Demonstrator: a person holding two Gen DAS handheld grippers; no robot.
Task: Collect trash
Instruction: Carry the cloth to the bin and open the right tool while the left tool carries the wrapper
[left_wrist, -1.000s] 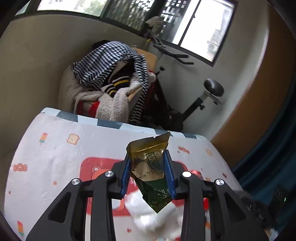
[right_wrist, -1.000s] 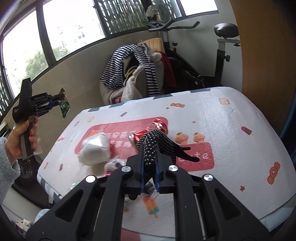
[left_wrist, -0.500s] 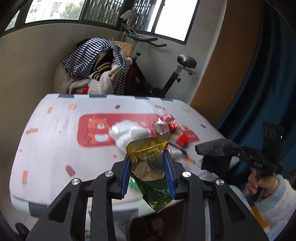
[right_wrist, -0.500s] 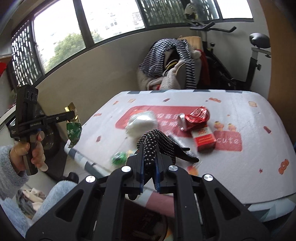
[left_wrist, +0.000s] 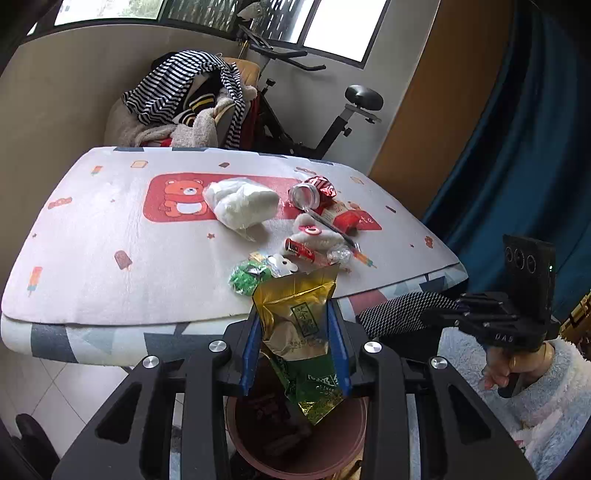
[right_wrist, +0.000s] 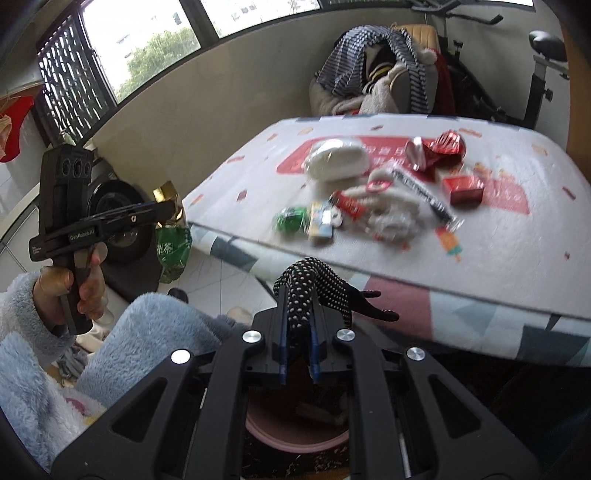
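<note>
beyond the table (left_wrist: 92, 236), with its white cover printed with a bear and ice lollies, a chair piled with striped clothes (left_wrist: 188, 96) and an exercise bike (left_wrist: 332, 122) stand against the far wall under the windows. litter lies toward the table's right side: a white plastic bag (left_wrist: 242, 201), a crushed red can (left_wrist: 314, 192), a red packet (left_wrist: 347, 219), a green wrapper (left_wrist: 245, 278). off the near edge, the left gripper (left_wrist: 295, 354) pinches a gold-and-green tea pouch (left_wrist: 299, 332) between its blue pads, directly above a pink bin (left_wrist: 354, 443) on the floor. to its right the right gripper (right_wrist: 299, 350) is clamped on a black white-dotted stocking (right_wrist: 314, 288), which droops forward over the same bin (right_wrist: 295, 439).
</note>
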